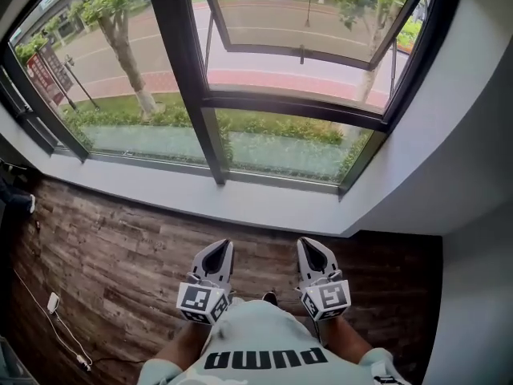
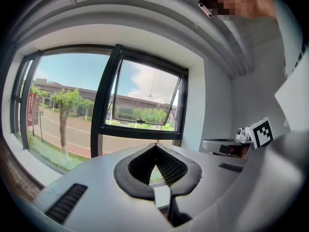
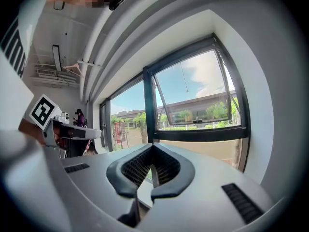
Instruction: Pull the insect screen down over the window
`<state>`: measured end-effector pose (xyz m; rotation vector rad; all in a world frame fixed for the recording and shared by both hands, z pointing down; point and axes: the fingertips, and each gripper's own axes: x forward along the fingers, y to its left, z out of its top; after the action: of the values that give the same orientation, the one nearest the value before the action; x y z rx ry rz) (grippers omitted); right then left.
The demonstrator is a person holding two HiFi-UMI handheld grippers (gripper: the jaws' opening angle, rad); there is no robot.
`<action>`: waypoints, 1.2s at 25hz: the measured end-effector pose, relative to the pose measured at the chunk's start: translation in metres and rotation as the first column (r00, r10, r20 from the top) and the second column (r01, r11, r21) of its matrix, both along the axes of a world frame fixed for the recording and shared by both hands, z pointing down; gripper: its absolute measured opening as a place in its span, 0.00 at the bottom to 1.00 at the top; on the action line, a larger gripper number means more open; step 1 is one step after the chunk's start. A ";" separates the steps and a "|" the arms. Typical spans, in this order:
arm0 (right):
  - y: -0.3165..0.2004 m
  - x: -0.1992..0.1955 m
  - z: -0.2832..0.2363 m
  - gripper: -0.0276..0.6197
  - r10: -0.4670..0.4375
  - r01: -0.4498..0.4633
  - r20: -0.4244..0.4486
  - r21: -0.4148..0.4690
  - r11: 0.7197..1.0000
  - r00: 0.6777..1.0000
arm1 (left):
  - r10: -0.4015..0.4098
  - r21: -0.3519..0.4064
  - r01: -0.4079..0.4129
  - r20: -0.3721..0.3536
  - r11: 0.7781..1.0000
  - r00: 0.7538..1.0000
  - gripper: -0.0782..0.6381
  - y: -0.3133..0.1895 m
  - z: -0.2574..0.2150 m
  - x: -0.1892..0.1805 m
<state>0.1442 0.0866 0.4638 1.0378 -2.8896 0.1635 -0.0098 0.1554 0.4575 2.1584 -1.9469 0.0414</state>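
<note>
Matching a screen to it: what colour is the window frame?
Black, or very dark grey; the head view shows the window frame best.

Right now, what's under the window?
Under the window runs a pale ledge, then dark wood-plank floor with a white plug and cable at the left. The floor nearest the person is covered by the left gripper, the right gripper and the shirt.

Dark-framed window (image 1: 186,70), upper right pane tilted open outward; white sill (image 1: 160,184) beneath; pale grey wall (image 1: 473,159) at right; dark wood-plank floor (image 1: 112,255); bright daylight; tree (image 1: 120,30), lawn (image 1: 264,127), road (image 1: 264,22) outside; white cable (image 1: 56,327) on floor, left
</note>
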 end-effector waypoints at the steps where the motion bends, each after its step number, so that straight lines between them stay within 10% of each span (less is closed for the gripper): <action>1: -0.009 -0.002 -0.002 0.05 0.002 -0.002 -0.003 0.007 1.000 1.000 | 0.003 0.002 -0.003 -0.003 1.000 1.000 0.13 -0.010 -0.003 -0.004; 15: -0.166 -0.059 -0.039 0.05 0.138 -0.132 -0.039 0.125 0.983 0.990 | 0.142 0.066 -0.143 0.023 0.987 0.990 0.13 -0.192 -0.036 -0.093; 30: -0.354 -0.121 -0.162 0.05 0.276 -0.215 -0.116 0.379 0.900 0.954 | 0.314 0.103 -0.350 0.260 0.931 0.913 0.13 -0.397 -0.150 -0.196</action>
<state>0.0235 -0.2672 0.3020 1.3981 -2.6818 -0.4445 -0.2057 -0.2412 0.3074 2.6757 -1.7161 0.2339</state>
